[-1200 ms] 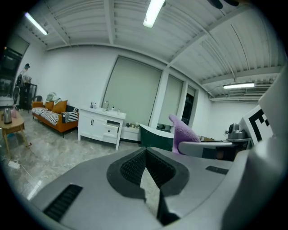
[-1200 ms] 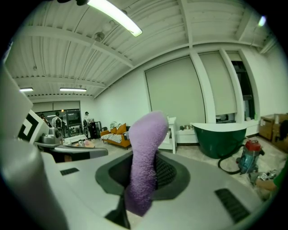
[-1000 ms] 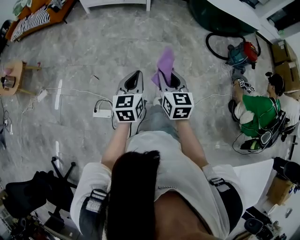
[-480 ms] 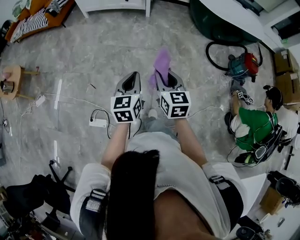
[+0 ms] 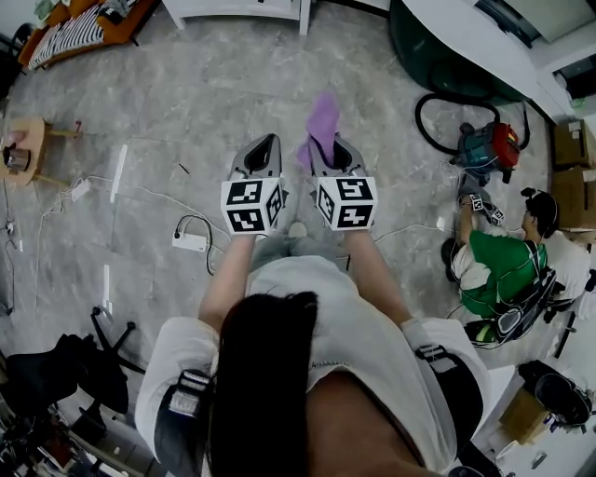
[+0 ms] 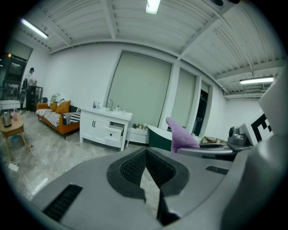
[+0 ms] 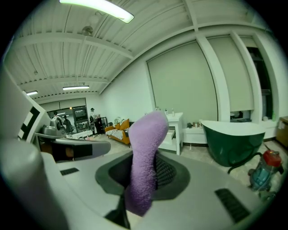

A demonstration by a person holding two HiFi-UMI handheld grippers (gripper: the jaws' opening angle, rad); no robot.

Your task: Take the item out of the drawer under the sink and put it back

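Note:
My right gripper (image 5: 326, 149) is shut on a fuzzy purple cloth (image 5: 323, 121) that sticks up and forward from between its pads; in the right gripper view the cloth (image 7: 145, 152) fills the gap of the gripper (image 7: 144, 173). My left gripper (image 5: 264, 142) rides level beside it, shut with nothing in it, its tips meeting (image 6: 146, 150). Ahead across the floor stands the white sink cabinet (image 6: 104, 128), one drawer (image 6: 112, 133) pulled open. The same cabinet (image 7: 173, 130) shows behind the cloth in the right gripper view.
A dark green bathtub (image 5: 438, 47) stands right of the cabinet, with a red and teal vacuum (image 5: 489, 144) and its hose. A person in green (image 5: 494, 270) sits on the floor at right. A power strip (image 5: 189, 241) with cables lies left. A small wooden table (image 5: 23, 149) and an orange sofa (image 5: 84, 28) are far left.
Everything on the floor has slid down and nearer in the head view as both grippers travelled together toward the cabinet. The cloth stays clamped in the right gripper; both jaws look the same.

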